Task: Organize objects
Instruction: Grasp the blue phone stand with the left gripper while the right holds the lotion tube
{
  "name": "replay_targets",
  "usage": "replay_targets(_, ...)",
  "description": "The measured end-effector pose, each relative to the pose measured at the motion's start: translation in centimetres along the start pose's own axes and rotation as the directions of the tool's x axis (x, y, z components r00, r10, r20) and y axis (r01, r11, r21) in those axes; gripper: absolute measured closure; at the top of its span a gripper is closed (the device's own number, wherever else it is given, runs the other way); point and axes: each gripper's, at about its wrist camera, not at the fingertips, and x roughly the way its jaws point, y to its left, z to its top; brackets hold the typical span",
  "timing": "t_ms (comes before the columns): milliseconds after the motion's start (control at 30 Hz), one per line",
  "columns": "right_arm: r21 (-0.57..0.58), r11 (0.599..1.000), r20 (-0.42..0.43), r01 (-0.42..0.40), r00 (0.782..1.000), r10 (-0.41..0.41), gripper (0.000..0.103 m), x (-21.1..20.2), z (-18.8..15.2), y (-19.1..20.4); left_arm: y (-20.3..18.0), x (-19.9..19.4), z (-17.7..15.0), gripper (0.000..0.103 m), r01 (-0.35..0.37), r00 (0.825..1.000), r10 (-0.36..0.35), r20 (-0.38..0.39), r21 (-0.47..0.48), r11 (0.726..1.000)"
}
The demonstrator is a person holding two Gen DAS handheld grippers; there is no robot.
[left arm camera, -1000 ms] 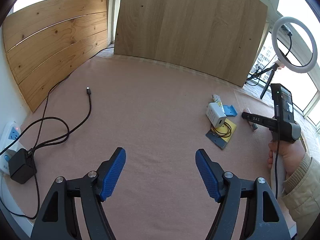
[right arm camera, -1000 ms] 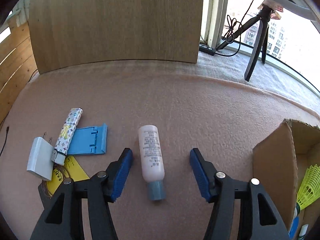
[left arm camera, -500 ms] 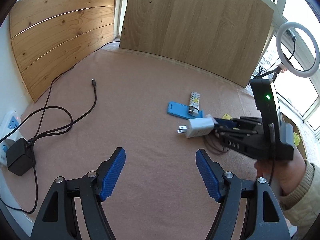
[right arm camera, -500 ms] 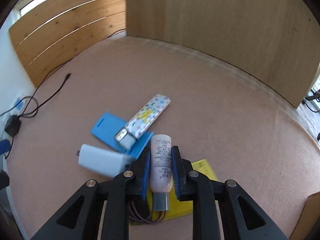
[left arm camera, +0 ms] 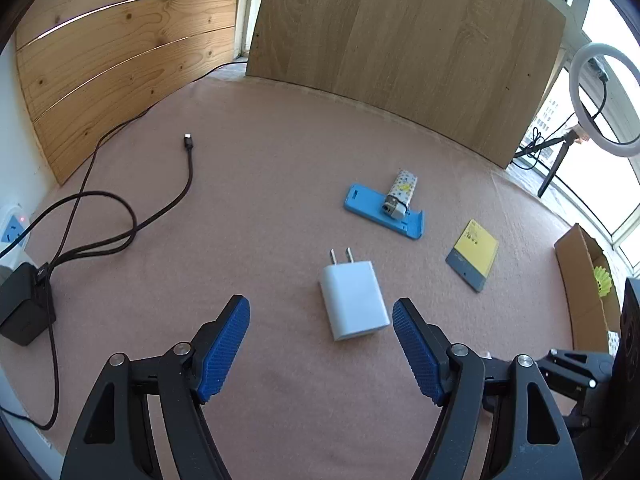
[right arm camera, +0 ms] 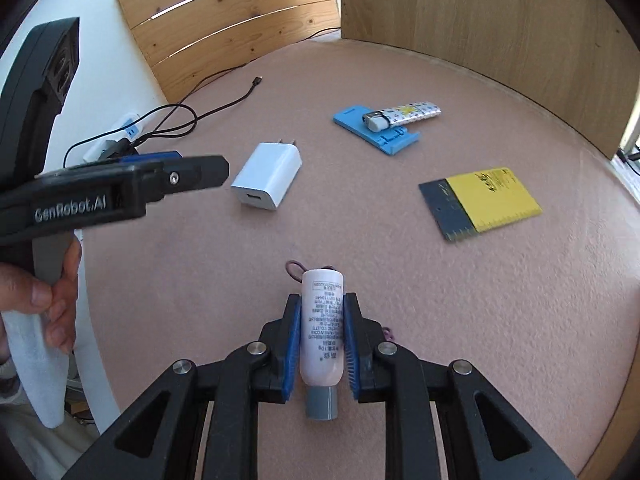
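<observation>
My right gripper is shut on a pale pink bottle with a grey cap, held lengthwise between the blue pads. A white charger lies on the pink mat, just ahead of my open left gripper and toward its right finger. The right wrist view shows that left gripper hovering beside the charger. Farther off lie a blue phone stand with a patterned lighter on it, and a yellow-and-grey card.
A cardboard box holding a yellow-green shuttlecock stands at the right edge. A black cable runs left to an adapter and power strip. A purple band lies by the bottle. Wooden boards wall the back.
The right gripper closed on the bottle and swung away with it. The charger now lies off the yellow card. The left gripper sank toward the charger, still open.
</observation>
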Motion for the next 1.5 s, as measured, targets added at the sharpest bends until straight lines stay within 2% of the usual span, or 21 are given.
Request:
replay_targets(100,0.058,0.998,0.008,0.024,1.0,-0.024,0.085,-0.6,-1.0,-1.4,-2.0,2.1,2.0,0.02,0.017,1.0,-0.017,0.003,0.046,0.999)
replay_targets(167,0.093,0.995,0.01,0.039,0.999,-0.04,0.085,-1.2,-1.7,-2.3,-3.7,4.1,3.3,0.018,0.038,0.999,-0.036,-0.019,0.111,0.993)
replay_targets(300,0.154,0.987,0.016,0.047,0.999,-0.05,0.085,-2.3,-3.3,-3.8,-6.4,8.7,5.2,0.011,0.011,0.996,0.012,-0.086,0.255,0.967)
replay_targets(400,0.176,0.983,0.018,0.046,0.999,-0.05,0.085,-2.8,-4.2,-4.5,-7.3,11.1,6.0,0.011,0.042,0.99,-0.004,-0.142,0.266,0.963)
replay_targets(500,0.19,0.981,0.025,0.042,0.999,-0.048,0.085,-3.2,-4.8,-5.0,-8.1,12.0,6.5,0.011,0.027,0.991,0.011,-0.132,0.288,0.957)
replay_targets(567,0.194,0.98,0.026,0.038,0.999,-0.044,0.085,-3.4,-5.0,-5.1,-8.1,12.1,6.7,0.021,0.006,0.993,0.027,-0.114,0.283,0.959)
replay_targets(633,0.192,0.981,0.027,0.036,0.999,-0.042,0.085,-3.3,-4.9,-5.3,-8.0,11.9,6.7,0.021,0.023,0.993,0.011,-0.119,0.274,0.961)
replay_targets(733,0.192,0.981,0.029,0.033,0.999,-0.039,0.085,-3.4,-4.9,-5.4,-7.5,11.2,6.1,0.022,0.043,0.993,-0.01,-0.119,0.277,0.96)
replay_targets(833,0.189,0.981,0.032,0.035,0.999,-0.042,0.085,-3.4,-4.9,-5.3,-6.6,9.4,5.4,0.022,0.086,0.99,-0.059,-0.126,0.22,0.972)
replay_targets(900,0.189,0.981,0.034,0.038,0.998,-0.045,0.085,-3.4,-4.8,-5.3,-6.7,7.3,4.9,0.022,0.121,0.99,-0.102,-0.101,0.195,0.973)
replay_targets(1133,0.219,0.973,0.097,0.073,0.991,-0.096,0.085,-4.9,-4.4,-5.7,-9.6,0.9,2.1,0.022,0.149,0.989,-0.145,-0.033,0.242,0.959)
replay_targets(1500,0.286,0.949,0.21,0.133,0.958,-0.197,0.085,-9.3,-2.8,-5.9,-12.7,-5.7,-1.1,0.022,0.164,0.984,-0.177,0.033,0.247,0.955)
